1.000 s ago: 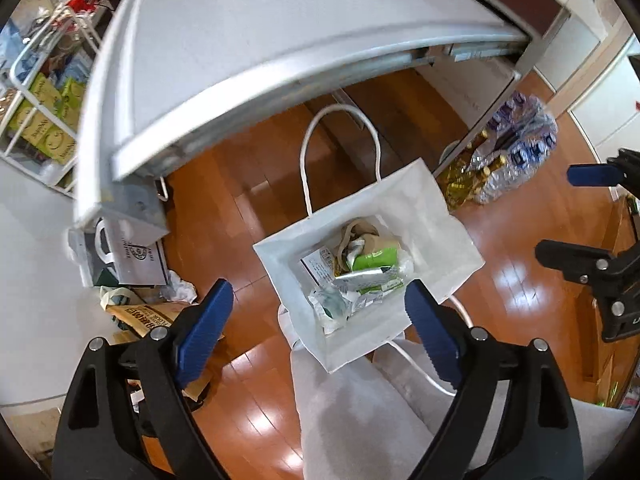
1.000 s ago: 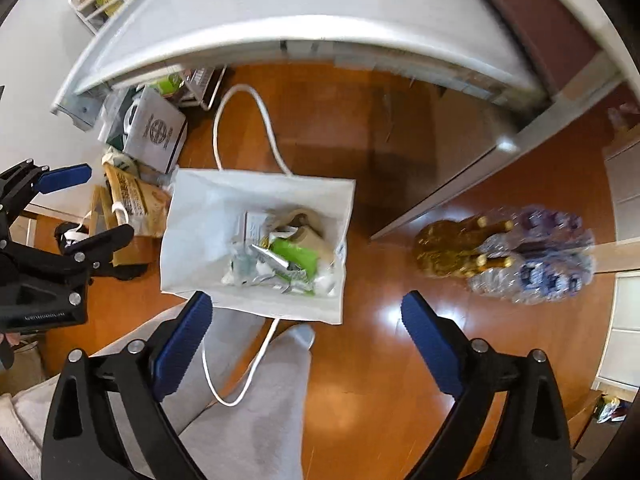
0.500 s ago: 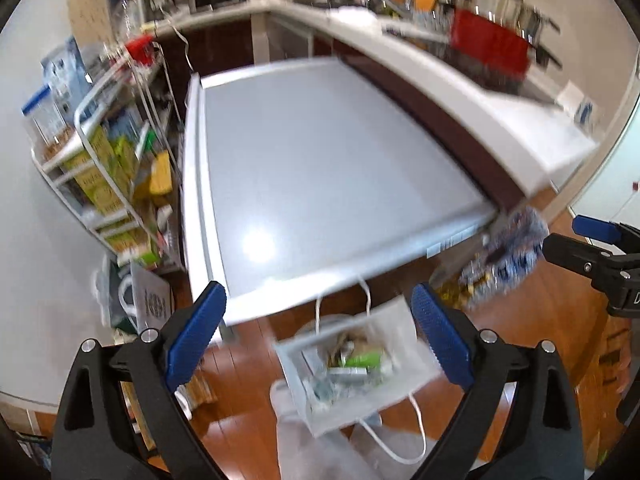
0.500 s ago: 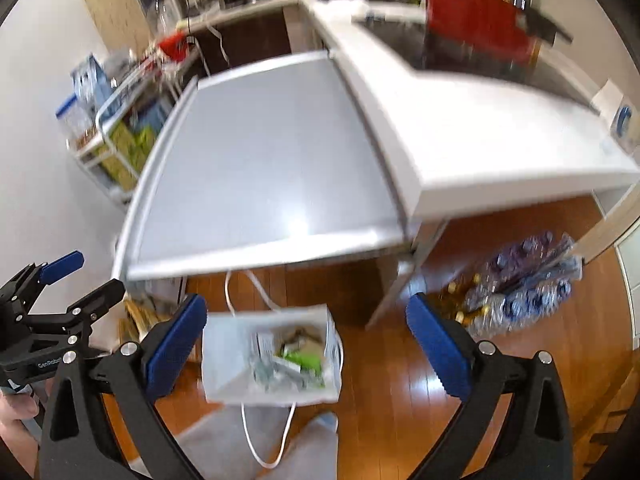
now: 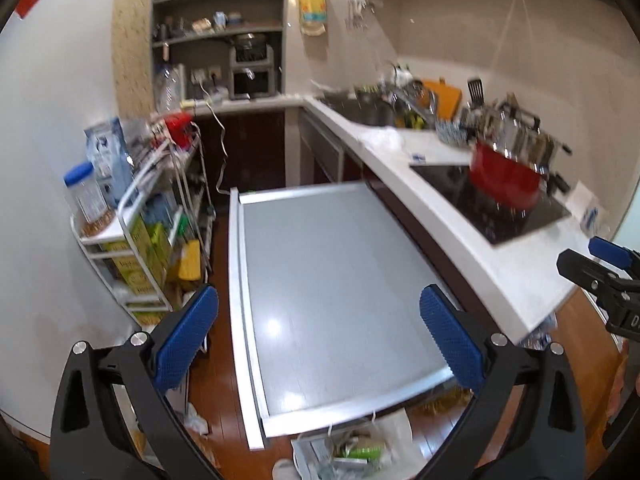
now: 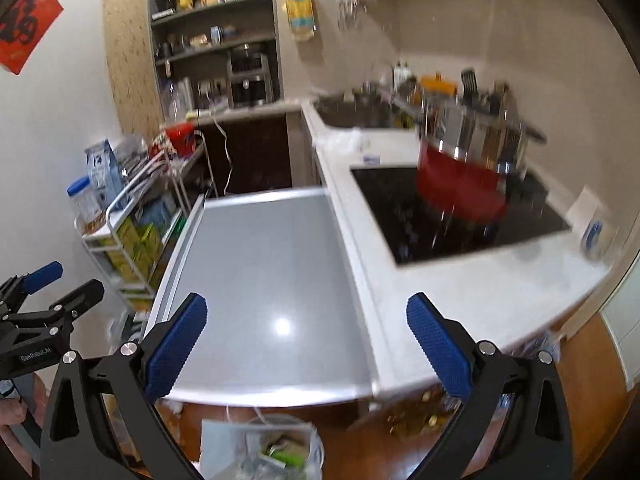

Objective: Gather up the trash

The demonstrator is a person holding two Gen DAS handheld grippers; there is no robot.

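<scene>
A white paper bag (image 5: 384,444) holding wrappers and other trash stands on the wood floor below the grey table's near edge; it also shows at the bottom of the right wrist view (image 6: 256,452). My left gripper (image 5: 318,332) is open and empty, raised over the grey table (image 5: 332,292). My right gripper (image 6: 306,334) is open and empty, above the same table (image 6: 260,280). Each gripper shows at the edge of the other's view. A crumpled white wrapper (image 5: 384,138) lies on the counter near the sink.
A white counter (image 6: 460,292) runs along the right with a black cooktop (image 6: 452,216) and a red pot (image 6: 460,184). A wire rack (image 5: 132,240) of packaged goods stands left of the table. Shelves (image 5: 220,24) fill the back wall. Bottled drinks (image 6: 420,416) lie on the floor under the counter.
Both grippers have tilted up from looking down at the trash bag to looking across the table and counter. The bag has dropped to the bottom of both views. Both stay open.
</scene>
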